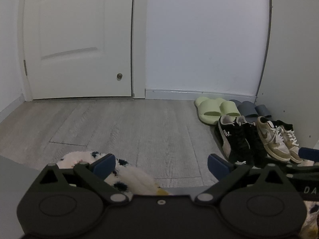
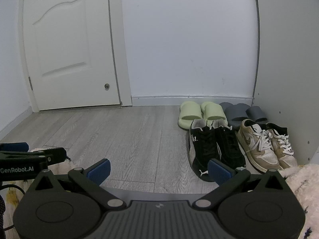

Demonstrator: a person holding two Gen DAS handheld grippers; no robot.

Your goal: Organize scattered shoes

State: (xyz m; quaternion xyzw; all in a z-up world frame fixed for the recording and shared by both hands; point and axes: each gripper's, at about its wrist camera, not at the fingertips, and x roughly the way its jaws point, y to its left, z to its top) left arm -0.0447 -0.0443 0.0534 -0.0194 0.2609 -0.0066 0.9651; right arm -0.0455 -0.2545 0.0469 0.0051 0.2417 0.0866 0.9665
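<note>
Both claws gape wide, holding nothing. Ahead and right of the right gripper (image 2: 159, 171) stand black Puma sneakers (image 2: 215, 149), tan sneakers (image 2: 265, 145), green slides (image 2: 201, 113) and grey slides (image 2: 243, 112). A fluffy white slipper (image 1: 127, 175) lies under the left gripper (image 1: 161, 165).

White door (image 1: 79, 39), white wall (image 1: 199, 39), grey plank floor (image 1: 119, 129).

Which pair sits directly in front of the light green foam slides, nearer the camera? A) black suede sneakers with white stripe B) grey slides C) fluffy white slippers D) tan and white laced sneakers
A: the black suede sneakers with white stripe stand right in front of the light green foam slides, their heels towards the slides.
</note>
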